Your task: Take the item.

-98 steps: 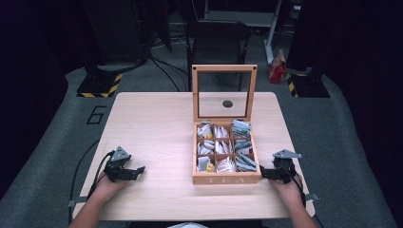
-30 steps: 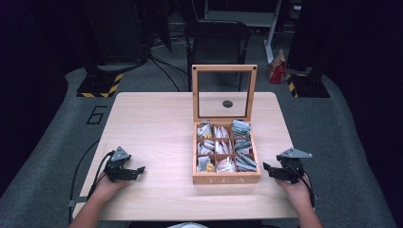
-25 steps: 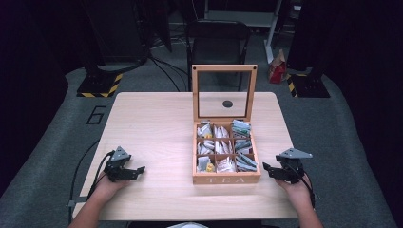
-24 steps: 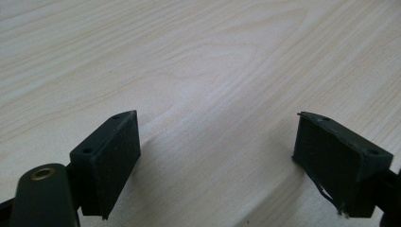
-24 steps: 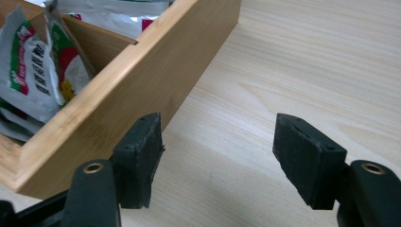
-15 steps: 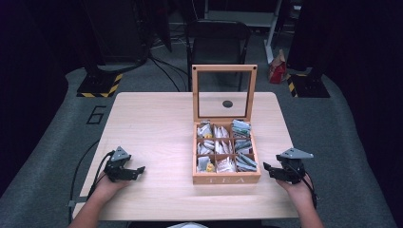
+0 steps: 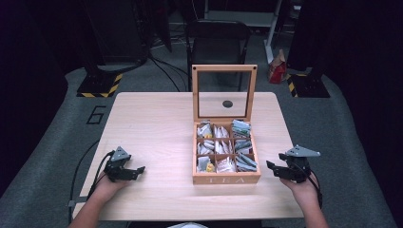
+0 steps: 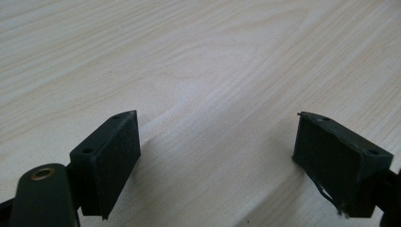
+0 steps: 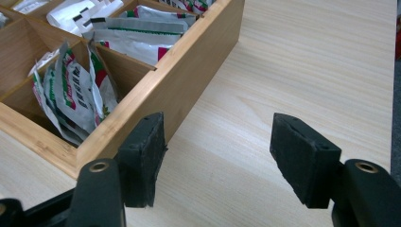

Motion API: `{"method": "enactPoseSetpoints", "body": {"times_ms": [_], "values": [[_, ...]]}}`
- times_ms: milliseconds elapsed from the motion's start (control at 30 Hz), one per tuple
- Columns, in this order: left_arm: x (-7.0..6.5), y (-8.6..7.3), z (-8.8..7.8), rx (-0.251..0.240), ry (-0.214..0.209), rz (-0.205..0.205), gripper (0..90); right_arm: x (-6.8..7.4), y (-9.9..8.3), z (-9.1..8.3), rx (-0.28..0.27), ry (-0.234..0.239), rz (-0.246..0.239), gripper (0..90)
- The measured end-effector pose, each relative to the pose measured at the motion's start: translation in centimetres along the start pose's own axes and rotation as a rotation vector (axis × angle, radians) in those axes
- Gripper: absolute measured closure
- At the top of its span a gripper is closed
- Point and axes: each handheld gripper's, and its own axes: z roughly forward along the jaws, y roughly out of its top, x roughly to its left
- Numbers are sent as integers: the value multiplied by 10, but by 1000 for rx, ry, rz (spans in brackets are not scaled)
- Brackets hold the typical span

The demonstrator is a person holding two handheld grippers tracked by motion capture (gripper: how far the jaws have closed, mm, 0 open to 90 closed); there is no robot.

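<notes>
A wooden tea box (image 7: 226,179) stands on the table's right half, its glass-paned lid (image 7: 224,69) propped upright. Its compartments hold tea bags (image 7: 223,147). My right gripper (image 7: 272,168) rests on the table just right of the box, pointing at its side. In the right gripper view the box wall (image 9: 189,71) runs past the left jaw and the tea bags (image 9: 75,90) lie behind it. The right gripper (image 9: 217,142) is open; its jaws have just been closing a little, with bare table between them. My left gripper (image 7: 138,171) lies near the front left, and its jaws (image 8: 217,142) stand open over bare wood.
The light wooden table (image 7: 152,118) has bare surface to the left of and behind the box. A black chair (image 7: 216,42) stands beyond the far edge. Cables trail from both grippers off the near edge.
Since the earliest frame the right gripper has drawn slightly to the right, away from the box's side. The left gripper and the box have not moved.
</notes>
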Motion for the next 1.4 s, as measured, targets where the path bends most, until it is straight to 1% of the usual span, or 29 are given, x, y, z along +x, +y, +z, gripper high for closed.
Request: {"method": "enactPoseSetpoints", "body": {"times_ms": [67, 233, 333, 433, 500, 567, 633, 667, 700, 767, 900, 1000, 1233, 1333, 1400], "values": [[0, 0, 0, 1, 0, 0, 149, 0, 1, -1, -6, 5, 3, 355], [0, 0, 0, 0, 0, 0, 149, 1, 4, -4, -10, 14, -9, 356], [0, 0, 0, 0, 0, 0, 149, 2, 7, -6, -3, 16, -30, 364], [0, 0, 0, 1, 0, -1, 149, 2, 10, -8, 0, 21, -37, 367], [0, 0, 0, 0, 1, -1, 149, 1, 12, -9, -5, 37, -30, 368], [0, 0, 0, 1, 0, 0, 149, 1, 13, -10, -6, 38, -29, 368], [0, 0, 0, 1, 1, 0, 149, 0, 16, -11, 2, 50, -26, 368], [0, 0, 0, 0, 0, 0, 149, 1, 17, -11, -3, 50, -23, 368], [0, 0, 0, 0, 1, 0, 149, 0, 18, -11, -6, 54, -30, 368], [0, 0, 0, 1, 0, 1, 149, 1, 20, -12, -6, 65, -25, 373], [0, 0, 0, 0, 1, 1, 149, 2, 23, -13, -8, 86, -32, 377], [0, 0, 0, 0, 0, 1, 149, 4, 25, -13, -3, 86, -38, 383], [0, 0, 0, 0, 1, 1, 149, 3, 30, -15, -9, 112, -33, 386], [0, 0, 0, 0, 0, 1, 149, 3, 34, -17, -17, 135, -28, 386], [0, 0, 0, 0, 0, 1, 149, 2, 36, -19, -19, 142, -29, 386]]}}
